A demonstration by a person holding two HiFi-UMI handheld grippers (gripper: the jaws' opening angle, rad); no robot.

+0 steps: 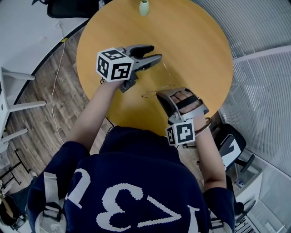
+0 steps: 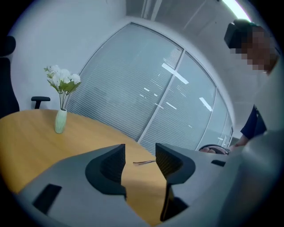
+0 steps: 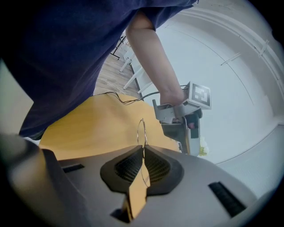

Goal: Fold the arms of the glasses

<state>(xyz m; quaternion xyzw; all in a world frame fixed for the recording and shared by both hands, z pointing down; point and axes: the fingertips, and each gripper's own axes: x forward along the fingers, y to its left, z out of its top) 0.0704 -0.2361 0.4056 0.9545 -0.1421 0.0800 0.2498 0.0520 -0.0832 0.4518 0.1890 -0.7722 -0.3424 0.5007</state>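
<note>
Thin wire glasses (image 1: pixel 157 91) lie on the round wooden table (image 1: pixel 195 41), just in front of the person. My right gripper (image 1: pixel 159 94) is shut on their frame. In the right gripper view a round lens rim (image 3: pixel 141 129) sticks up from the closed jaw tips of that gripper (image 3: pixel 143 148). My left gripper (image 1: pixel 157 52) hovers above the table, a little beyond the glasses, with its jaws open and nothing between them. Through the gap of the left gripper (image 2: pixel 140 160) a thin arm tip of the glasses (image 2: pixel 144 162) shows farther off, apart from the pads.
A small pale vase with white flowers (image 2: pixel 60 120) stands at the table's far edge (image 1: pixel 143 7). Blinds and glass walls run behind the table. A black office chair (image 1: pixel 232 145) stands at the right, and a cable (image 1: pixel 57 68) trails over the wooden floor at the left.
</note>
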